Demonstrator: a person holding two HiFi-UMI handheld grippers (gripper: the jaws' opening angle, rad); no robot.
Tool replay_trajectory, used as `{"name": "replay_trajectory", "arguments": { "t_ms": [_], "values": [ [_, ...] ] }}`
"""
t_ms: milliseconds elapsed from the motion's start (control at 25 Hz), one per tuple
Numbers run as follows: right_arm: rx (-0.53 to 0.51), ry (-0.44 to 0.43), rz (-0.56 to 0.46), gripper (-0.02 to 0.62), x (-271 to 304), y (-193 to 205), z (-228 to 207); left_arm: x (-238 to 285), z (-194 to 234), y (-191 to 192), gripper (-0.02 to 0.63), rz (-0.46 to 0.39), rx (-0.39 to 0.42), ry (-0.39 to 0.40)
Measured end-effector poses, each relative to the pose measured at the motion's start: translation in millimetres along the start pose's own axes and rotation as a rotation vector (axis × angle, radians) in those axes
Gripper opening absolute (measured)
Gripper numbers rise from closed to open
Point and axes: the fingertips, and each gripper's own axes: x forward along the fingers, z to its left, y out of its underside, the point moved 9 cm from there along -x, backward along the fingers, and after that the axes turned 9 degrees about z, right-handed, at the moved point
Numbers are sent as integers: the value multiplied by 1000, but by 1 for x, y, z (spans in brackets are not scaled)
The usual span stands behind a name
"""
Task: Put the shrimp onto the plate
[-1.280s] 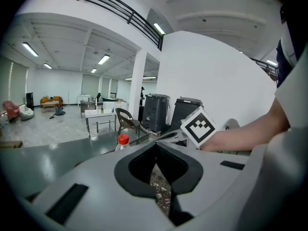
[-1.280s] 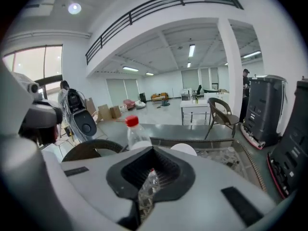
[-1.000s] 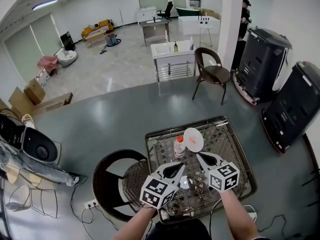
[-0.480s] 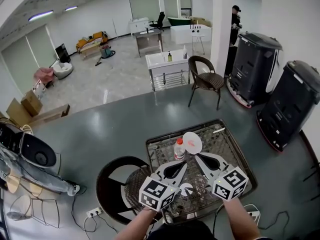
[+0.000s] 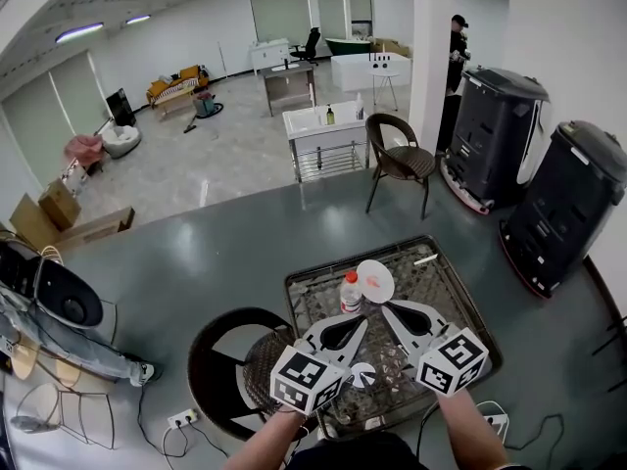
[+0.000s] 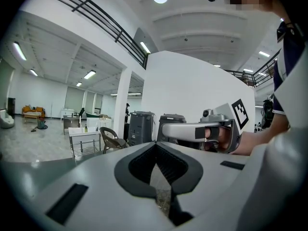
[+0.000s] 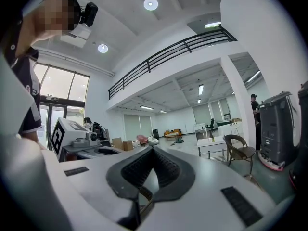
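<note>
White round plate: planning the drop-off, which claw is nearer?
Right. The right claw sits just below the white round plate; the left claw is farther, below-left.

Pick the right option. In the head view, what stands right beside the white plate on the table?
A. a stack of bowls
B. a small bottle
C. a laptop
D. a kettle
B: a small bottle stands upright just left of the white plate on the table. No kettle, bowls or laptop show there.

Right gripper (image 5: 387, 307) shifted slightly rightward and back.
</note>
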Motion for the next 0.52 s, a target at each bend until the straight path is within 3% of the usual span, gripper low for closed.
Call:
{"name": "replay_trajectory", "arguments": {
  "t_ms": [520],
  "values": [
    [5,15,8,5,-12,0,1,-3,-9,-1,9,3,2,3]
  ]
}}
